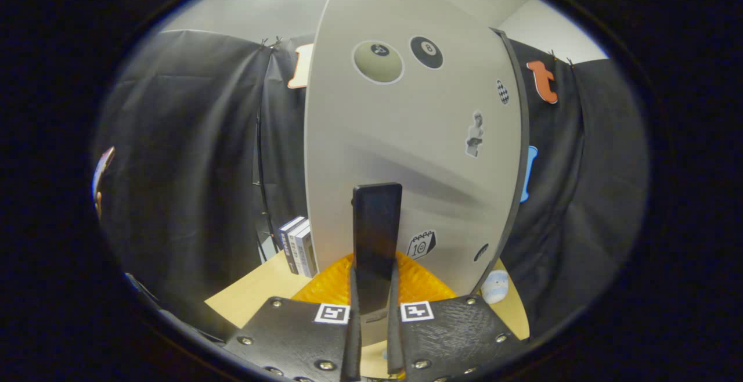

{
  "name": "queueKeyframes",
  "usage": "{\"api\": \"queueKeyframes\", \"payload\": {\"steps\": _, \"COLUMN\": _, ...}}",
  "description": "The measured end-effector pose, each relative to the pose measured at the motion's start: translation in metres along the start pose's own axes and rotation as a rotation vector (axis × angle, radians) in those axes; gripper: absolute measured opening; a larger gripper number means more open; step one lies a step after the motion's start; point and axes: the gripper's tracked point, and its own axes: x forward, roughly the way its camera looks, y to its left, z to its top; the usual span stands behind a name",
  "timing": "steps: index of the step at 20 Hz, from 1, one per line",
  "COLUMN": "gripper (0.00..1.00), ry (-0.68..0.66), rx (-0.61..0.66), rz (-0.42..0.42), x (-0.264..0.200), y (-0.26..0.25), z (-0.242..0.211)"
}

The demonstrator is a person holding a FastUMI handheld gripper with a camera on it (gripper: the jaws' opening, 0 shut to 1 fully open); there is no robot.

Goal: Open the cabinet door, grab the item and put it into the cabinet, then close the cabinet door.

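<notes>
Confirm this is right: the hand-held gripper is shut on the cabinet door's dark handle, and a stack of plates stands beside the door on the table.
Not plates. The gripper view shows upright books beside the cabinet door on the table. The rest holds: the hand-held gripper is shut on the dark handle.

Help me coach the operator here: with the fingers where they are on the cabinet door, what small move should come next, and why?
Probably a gentle pull back to swing the door open. The gripper looks shut on the dark upright handle, which stands between its fingers, and the door faces the camera, apparently closed, so nothing can go inside yet.
</notes>
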Motion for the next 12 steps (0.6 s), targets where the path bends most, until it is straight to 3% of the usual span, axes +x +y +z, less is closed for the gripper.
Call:
{"api": "queueKeyframes", "payload": {"steps": 5, "gripper": 0.18, "ry": 0.011, "rx": 0.037, "rz": -0.023, "x": -0.024, "y": -0.029, "z": -0.007}}
{"api": "queueKeyframes", "payload": {"steps": 12, "gripper": 0.17, "ry": 0.013, "rx": 0.089, "rz": -0.142, "x": -0.042, "y": -0.054, "z": -0.010}}
